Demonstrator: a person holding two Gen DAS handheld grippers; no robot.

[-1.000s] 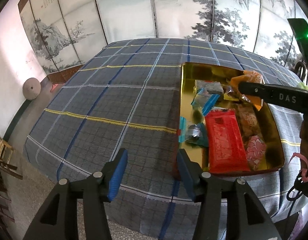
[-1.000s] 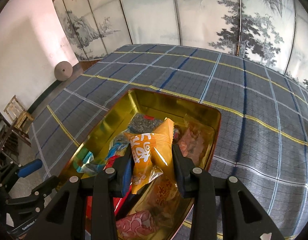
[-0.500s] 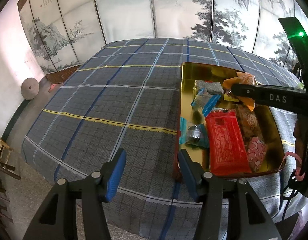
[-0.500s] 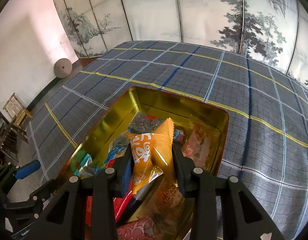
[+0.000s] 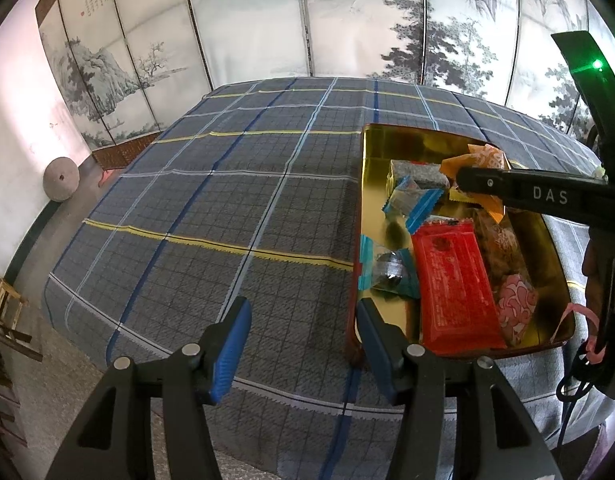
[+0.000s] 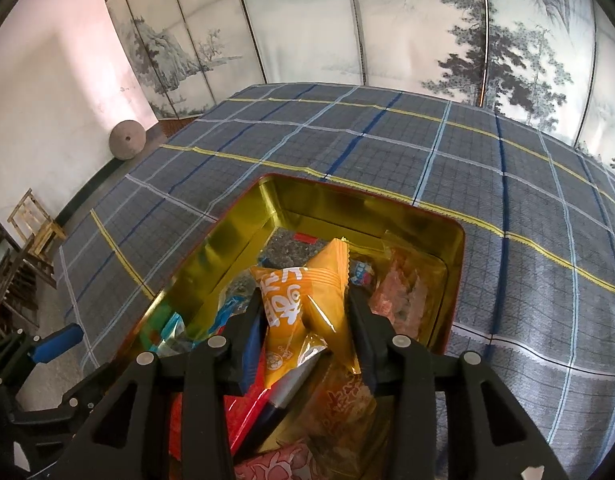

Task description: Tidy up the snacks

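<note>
Worktop (image 5: 211, 208) is carrying the gold tin (image 6: 243, 236) near its front edge. Right tool (image 6: 307, 320) is opening, orange packet (image 6: 303, 304) between the jaws over the tin. Left tool (image 5: 303, 340) is hanging open, empty. Risk: packet snagging a pad and dropping askew on the pile.

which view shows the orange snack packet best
The right wrist view: the orange snack packet fills the centre between the right gripper jaws, which are opening, its print readable. The left wrist view shows only orange corners behind that gripper's finger.
</note>
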